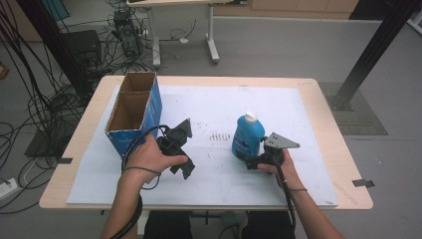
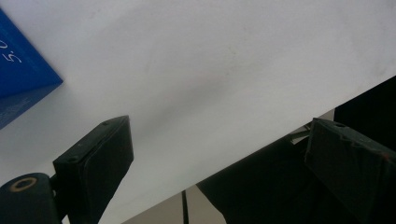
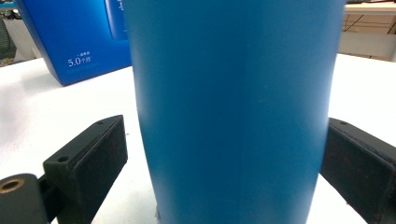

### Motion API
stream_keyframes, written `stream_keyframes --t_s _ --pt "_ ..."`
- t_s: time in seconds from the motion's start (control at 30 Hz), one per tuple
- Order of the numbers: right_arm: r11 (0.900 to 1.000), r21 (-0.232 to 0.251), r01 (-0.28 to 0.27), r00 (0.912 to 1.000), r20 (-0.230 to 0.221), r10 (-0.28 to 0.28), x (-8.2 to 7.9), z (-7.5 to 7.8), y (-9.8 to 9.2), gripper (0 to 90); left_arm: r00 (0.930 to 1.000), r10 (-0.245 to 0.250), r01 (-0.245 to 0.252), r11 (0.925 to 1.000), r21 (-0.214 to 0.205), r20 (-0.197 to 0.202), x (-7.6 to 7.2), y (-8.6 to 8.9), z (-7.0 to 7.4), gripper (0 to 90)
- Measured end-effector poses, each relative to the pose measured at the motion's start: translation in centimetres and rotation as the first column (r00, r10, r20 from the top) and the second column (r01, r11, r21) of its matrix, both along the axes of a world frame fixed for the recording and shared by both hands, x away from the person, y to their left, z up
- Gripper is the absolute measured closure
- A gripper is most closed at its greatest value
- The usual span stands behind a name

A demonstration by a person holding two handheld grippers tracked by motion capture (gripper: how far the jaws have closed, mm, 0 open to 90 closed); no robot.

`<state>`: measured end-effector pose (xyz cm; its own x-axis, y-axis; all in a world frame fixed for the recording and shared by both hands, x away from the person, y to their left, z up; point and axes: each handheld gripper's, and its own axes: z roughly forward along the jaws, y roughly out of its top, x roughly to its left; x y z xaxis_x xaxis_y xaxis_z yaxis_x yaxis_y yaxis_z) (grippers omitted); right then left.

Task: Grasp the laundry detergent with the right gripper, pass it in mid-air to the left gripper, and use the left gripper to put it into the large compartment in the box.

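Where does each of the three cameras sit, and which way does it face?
High view: above the person's side, looking forward and down at the white-topped table; both forearms show.
Left gripper view: rides the left tool, facing bare tabletop and a blue cardboard box corner; its black jaws show.
Right gripper view: rides the right tool, facing a blue plastic bottle between its jaws.
Shared: every view shows the box.

You are working at a light wooden table (image 1: 326, 119) topped with a white sheet (image 1: 209, 107), standing on a grey floor (image 1: 278, 47). Beyond it stands the white leg frame of another desk (image 1: 211, 42), with a tangle of black cables (image 1: 45, 107) and dark equipment boxes (image 1: 82, 45) to your left. A black post (image 1: 370, 50) rises at your right.
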<state>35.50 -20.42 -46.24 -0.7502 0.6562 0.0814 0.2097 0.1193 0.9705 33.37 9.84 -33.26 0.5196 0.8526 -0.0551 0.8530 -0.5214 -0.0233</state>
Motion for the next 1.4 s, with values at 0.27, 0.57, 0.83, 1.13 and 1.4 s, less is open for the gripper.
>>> stream_keyframes --t_s 0.27,0.57,0.83,1.13,1.4 --pt "1.0000 0.001 -0.001 1.0000 -0.001 0.001 0.00 0.03 -0.01 4.9 1.0000 -0.001 0.001 1.0000 -0.002 -0.002 -0.06 0.06 0.02 8.1" --pt "1.0000 0.001 -0.002 1.0000 0.000 0.002 -0.01 0.04 0.03 4.9 1.0000 0.002 -0.002 1.0000 -0.004 0.000 -0.06 0.01 0.02 8.1" --pt "1.0000 0.001 -0.002 1.0000 0.001 0.002 0.02 0.04 0.04 4.9 1.0000 0.000 0.000 1.0000 -0.010 0.001 0.00 -0.07 0.06 8.1" --pt "1.0000 0.001 -0.005 1.0000 0.002 0.005 0.00 0.07 0.07 4.9 1.0000 -0.001 0.001 1.0000 -0.009 0.003 -0.07 -0.03 0.04 8.0" --pt "1.0000 0.001 -0.007 1.0000 0.001 0.007 0.00 0.07 0.19 4.8 1.0000 0.001 -0.001 1.0000 -0.009 0.005 -0.06 0.02 0.12 8.0"
